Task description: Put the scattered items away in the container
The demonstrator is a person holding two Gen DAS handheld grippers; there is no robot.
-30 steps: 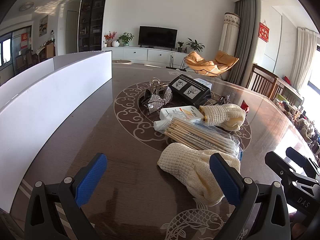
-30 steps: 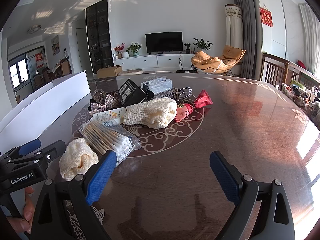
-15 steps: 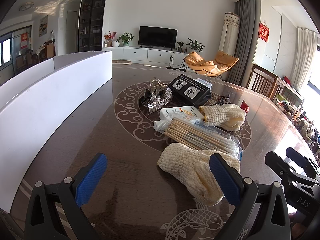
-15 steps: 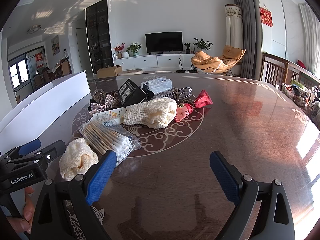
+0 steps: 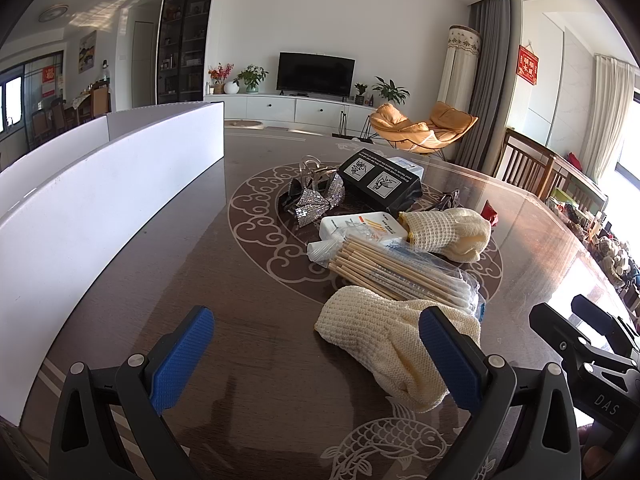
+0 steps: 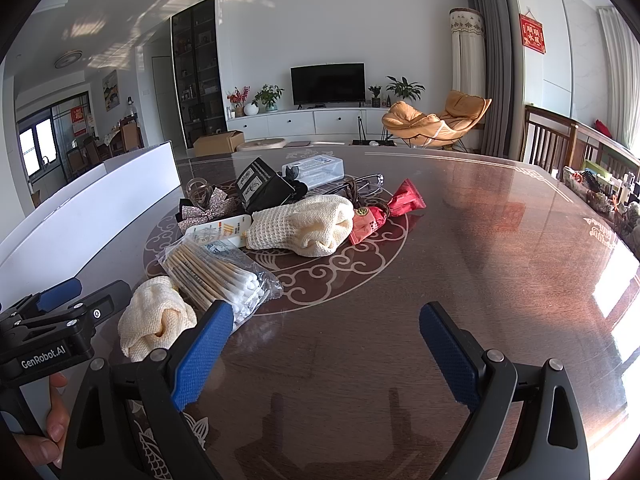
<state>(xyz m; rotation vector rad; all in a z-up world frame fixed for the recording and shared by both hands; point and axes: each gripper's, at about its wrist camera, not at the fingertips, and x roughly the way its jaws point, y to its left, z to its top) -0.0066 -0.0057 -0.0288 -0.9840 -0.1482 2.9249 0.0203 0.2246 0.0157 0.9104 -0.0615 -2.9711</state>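
Both tongs are spread apart, empty: left tongs [image 5: 316, 354] at the nearest cream knitted cloth [image 5: 384, 338], right tongs [image 6: 326, 350] over bare surface [image 6: 500, 248]. The white container [image 5: 100, 200] lines the left edge.

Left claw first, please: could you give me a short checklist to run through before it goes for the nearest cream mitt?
1. Left claw open: ok, both pads wide apart with nothing between them.
2. Near mitt reachable: ok, it lies just ahead, partly behind the claw's right pad.
3. Mitt free of other items: not ok, its far edge touches the swab bag.
4. Container within reach: ok, its white wall stands along the table's left side.
5. Room inside the container: cannot tell, the wall hides the interior.
6. Right claw out of the way: ok, open over bare table, right of the mitt.
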